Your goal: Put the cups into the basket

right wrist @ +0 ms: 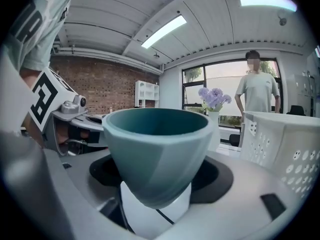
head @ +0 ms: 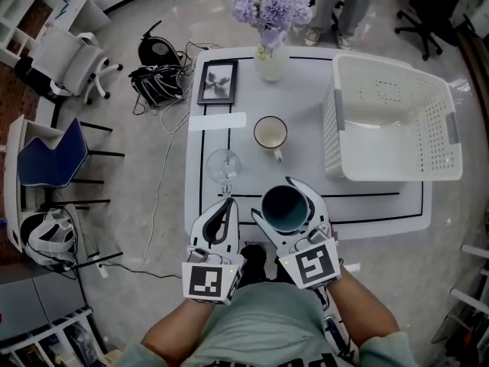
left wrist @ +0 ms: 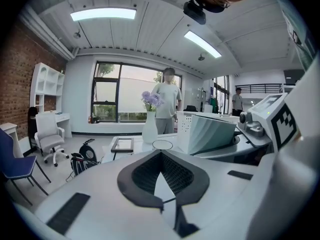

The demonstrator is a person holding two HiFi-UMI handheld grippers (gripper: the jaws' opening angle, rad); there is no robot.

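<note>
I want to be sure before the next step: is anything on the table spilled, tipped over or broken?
Nothing stands out. The white mug, the glass, the vase and the basket stand upright, and the teal cup is upright in the right gripper.

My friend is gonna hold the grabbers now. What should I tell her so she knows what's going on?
Left gripper: jaws together, empty, just short of the clear glass.
Right gripper: closed on the teal cup, upright, by the table's near edge.
The cream mug and the clear glass stand on the table. The basket, at the table's right end, is empty.
Done: teal cup gripped.
Left: put it in the basket, then the mug and the glass.
</note>
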